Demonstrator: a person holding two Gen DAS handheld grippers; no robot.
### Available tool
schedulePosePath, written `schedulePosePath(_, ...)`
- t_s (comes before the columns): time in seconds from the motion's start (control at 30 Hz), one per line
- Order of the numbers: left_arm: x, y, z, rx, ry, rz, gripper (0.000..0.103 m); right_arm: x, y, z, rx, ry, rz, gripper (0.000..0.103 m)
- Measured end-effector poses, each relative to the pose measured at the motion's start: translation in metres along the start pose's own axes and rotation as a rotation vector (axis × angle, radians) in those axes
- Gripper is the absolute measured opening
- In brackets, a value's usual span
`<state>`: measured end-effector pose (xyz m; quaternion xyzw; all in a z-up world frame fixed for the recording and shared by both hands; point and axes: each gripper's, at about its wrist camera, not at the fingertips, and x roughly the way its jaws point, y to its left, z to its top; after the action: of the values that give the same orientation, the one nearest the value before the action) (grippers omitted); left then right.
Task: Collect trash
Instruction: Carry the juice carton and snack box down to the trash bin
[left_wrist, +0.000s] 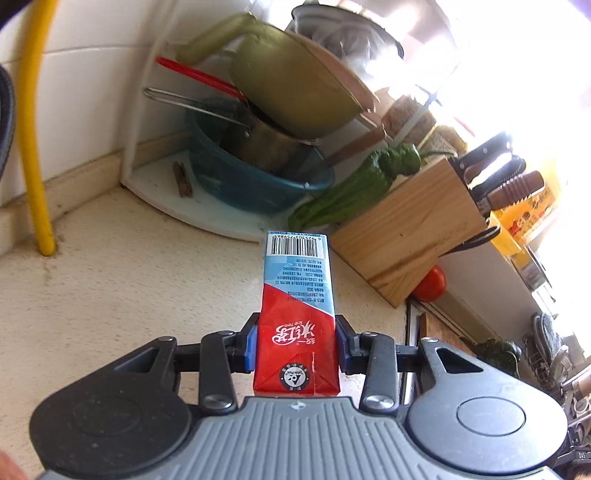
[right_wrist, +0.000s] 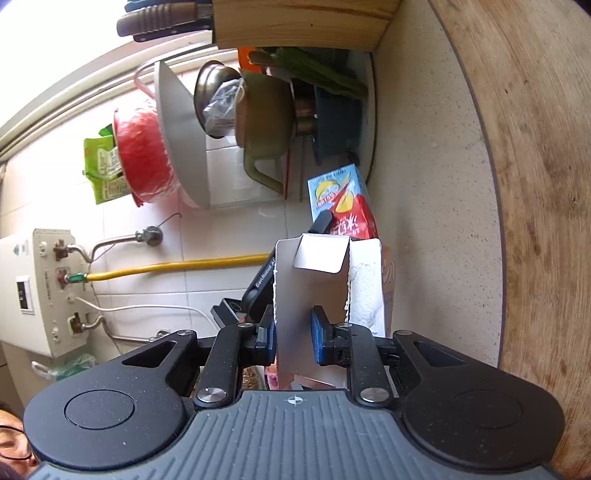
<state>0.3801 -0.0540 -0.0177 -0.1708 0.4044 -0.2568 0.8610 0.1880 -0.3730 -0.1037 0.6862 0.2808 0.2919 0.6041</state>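
Two pieces of trash are already held clear of the bench (left_wrist: 110, 258): a white carton (right_wrist: 295, 295), torn open at the top, is clamped by one wall in the almost fully closed right gripper (right_wrist: 293, 338). A red-and-blue drink box (left_wrist: 295, 314) is pinched at its sides by the partly closed left gripper (left_wrist: 295, 341). No bin is seen, so disposal is judged still outstanding.

A speckled beige countertop (left_wrist: 122, 280) is seen across the left and centre of the left wrist view. A white corner shelf (left_wrist: 207, 216), a wooden knife block (left_wrist: 402, 236), green peppers (left_wrist: 354, 188) and a tomato (left_wrist: 430, 284) are set on it. At the right edge of the right wrist view, a round wooden chopping board (right_wrist: 535, 221) is laid on it.
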Motion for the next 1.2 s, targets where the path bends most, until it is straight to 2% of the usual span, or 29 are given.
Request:
schedulePosePath(0.53,-0.061,0.025,-0.031,-0.073,-0.092,0.138,0.037,0.013,0.003,0.003,0.013,0.091,0.084,0.026)
schedulePosePath(1.2,-0.134,0.039,-0.089,-0.165,-0.177,0.280,0.037,0.052,0.011,0.008,0.008,0.253,0.091,0.027)
